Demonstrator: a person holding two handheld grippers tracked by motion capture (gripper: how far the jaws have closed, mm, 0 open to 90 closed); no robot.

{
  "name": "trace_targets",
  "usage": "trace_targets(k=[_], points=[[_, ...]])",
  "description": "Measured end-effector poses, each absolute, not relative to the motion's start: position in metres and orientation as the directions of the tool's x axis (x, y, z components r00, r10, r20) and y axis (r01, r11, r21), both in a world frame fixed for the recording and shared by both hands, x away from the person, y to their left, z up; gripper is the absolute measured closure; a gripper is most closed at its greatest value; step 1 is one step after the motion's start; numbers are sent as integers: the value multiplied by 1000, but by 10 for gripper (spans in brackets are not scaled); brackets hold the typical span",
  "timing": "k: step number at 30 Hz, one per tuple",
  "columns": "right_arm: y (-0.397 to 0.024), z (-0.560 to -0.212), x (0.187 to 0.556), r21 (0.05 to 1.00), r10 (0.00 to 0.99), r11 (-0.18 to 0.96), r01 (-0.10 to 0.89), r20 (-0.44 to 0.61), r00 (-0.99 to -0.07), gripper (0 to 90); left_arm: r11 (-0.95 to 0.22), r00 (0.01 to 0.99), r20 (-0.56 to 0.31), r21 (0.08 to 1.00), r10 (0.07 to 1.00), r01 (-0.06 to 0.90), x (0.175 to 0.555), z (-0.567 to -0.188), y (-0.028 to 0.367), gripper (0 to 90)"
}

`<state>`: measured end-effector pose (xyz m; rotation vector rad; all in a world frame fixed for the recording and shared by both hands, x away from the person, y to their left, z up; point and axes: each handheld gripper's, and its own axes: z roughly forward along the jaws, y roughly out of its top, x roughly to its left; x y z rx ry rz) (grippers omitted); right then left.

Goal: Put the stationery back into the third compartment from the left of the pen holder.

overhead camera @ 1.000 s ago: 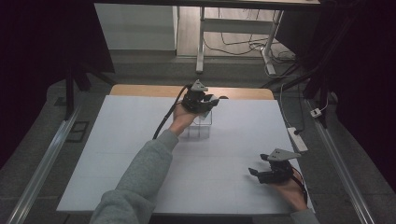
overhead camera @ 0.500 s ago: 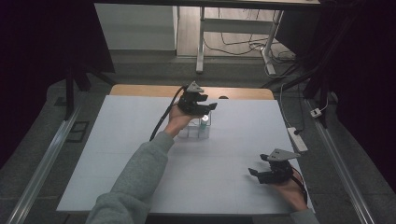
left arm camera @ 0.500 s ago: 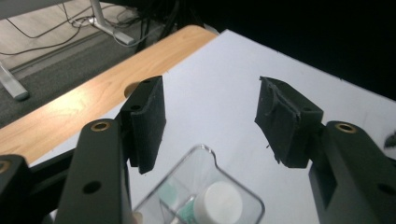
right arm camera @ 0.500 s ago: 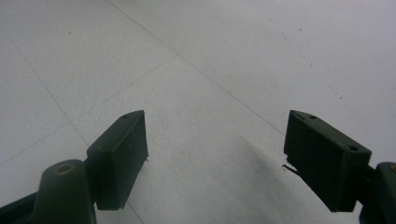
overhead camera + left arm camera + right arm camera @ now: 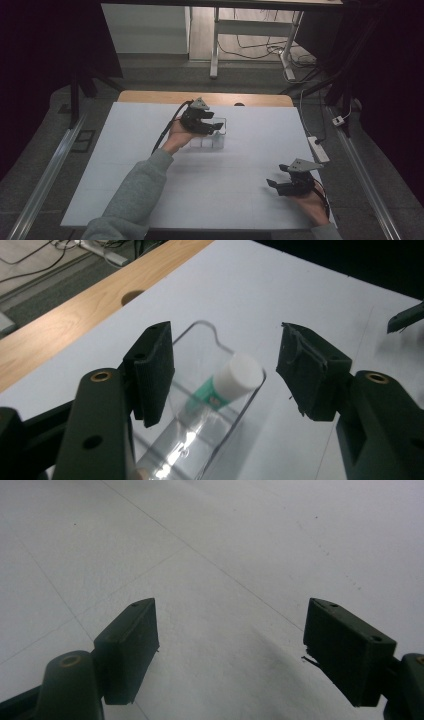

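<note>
1. The left tool (image 5: 212, 128) hangs over the clear box (image 5: 216, 136) near the far edge of the tabletop (image 5: 150, 165), about midway along that edge
2. Its jaws have just been opening and now stand wide apart, released; in the left gripper view they straddle the box (image 5: 200, 420) without the pads (image 5: 152, 372) pressing on it
3. Inside the box a tube (image 5: 225, 385) with a white cap and a green body lies tilted, cap end up toward the box's far wall
4. The tube is free of both pads and rests in the box alone
5. The right tool (image 5: 280, 185) sits low near the tabletop's near right corner, well apart from the box
6. Its jaws are spread and grasp nothing; the right gripper view shows bare white tabletop (image 5: 225, 555) between them
7. A strip of wood (image 5: 150, 96) runs along the tabletop's far edge, with a round hole (image 5: 131, 296) in it just beyond the box
</note>
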<state>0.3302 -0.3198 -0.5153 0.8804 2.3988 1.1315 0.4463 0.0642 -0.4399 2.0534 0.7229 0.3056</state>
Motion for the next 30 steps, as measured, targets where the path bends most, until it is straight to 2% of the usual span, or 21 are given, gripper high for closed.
trace_targets(k=[15, 23, 25, 30], points=[[-318, -515, 329, 770, 656, 509, 384, -59, -752, 214, -414, 791, -33, 839, 611, 355, 399, -443, 111, 377], [-318, -514, 327, 766, 658, 515, 385, -64, -751, 213, -398, 761, -47, 831, 647, 389, 364, -460, 145, 372], [-318, -514, 327, 767, 659, 513, 385, -64, -750, 213, -378, 759, -80, 830, 646, 410, 357, -464, 153, 367], [-318, -514, 327, 769, 659, 514, 381, -69, -749, 214, -385, 734, -60, 821, 676, 422, 338, -469, 170, 364]])
